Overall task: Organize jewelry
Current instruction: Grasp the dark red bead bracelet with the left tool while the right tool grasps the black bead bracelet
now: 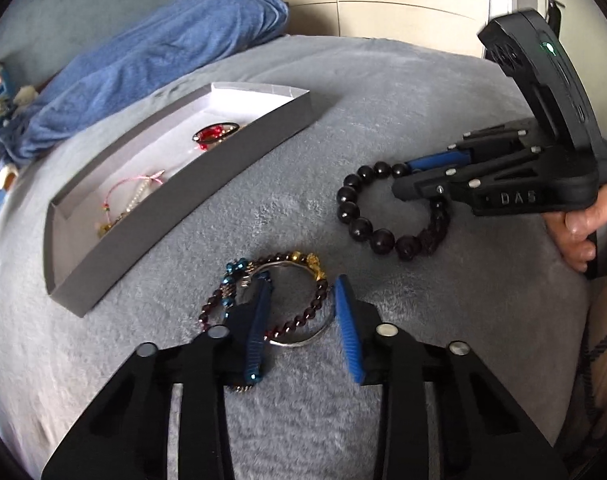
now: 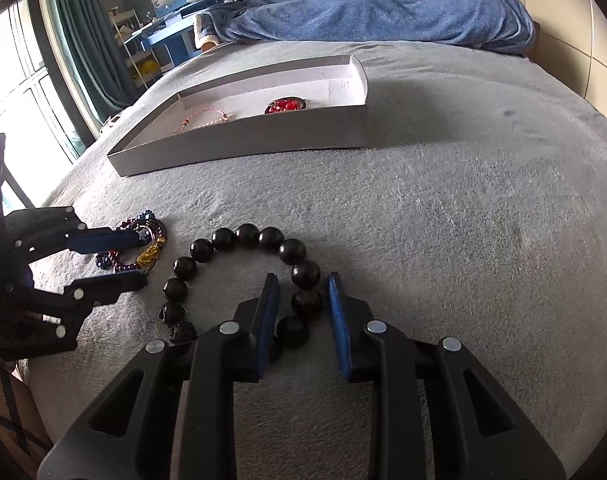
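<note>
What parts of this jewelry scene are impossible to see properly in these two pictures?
- Black bead bracelet: its near beads sit behind the right gripper fingers, right wrist view.
- Garnet bracelet and silver bangle: partly covered by the left gripper.
- Tray: near wall hides part of its floor.

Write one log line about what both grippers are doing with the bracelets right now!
left gripper: open, straddling garnet bead bracelet | right gripper: open, straddling black bead bracelet | grey tray: holds red and pink bracelets | nothing lifted
</note>
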Demonstrator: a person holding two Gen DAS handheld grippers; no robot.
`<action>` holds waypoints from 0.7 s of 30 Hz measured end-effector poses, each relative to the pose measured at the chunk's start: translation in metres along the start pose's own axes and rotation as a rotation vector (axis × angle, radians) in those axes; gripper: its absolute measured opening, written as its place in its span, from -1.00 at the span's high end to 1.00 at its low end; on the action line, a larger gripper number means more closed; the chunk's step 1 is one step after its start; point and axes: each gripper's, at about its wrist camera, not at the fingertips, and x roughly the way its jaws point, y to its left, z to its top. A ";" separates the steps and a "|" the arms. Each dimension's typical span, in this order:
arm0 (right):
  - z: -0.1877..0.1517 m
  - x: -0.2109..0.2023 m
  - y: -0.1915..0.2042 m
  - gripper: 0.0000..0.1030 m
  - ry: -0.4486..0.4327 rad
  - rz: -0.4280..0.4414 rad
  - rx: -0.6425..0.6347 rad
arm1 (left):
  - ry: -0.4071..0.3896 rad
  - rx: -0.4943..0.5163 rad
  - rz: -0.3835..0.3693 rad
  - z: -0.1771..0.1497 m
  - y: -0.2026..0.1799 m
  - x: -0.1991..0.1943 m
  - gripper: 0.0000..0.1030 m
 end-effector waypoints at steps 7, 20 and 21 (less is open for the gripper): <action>-0.001 -0.001 -0.002 0.61 -0.005 0.012 0.011 | -0.031 -0.090 -0.053 0.000 0.011 -0.007 0.87; -0.003 -0.003 -0.003 0.62 -0.014 0.021 0.016 | -0.153 -0.226 -0.090 -0.002 0.039 -0.041 0.88; -0.003 -0.004 -0.003 0.63 -0.014 0.021 0.016 | -0.164 -0.240 -0.087 -0.001 0.043 -0.044 0.88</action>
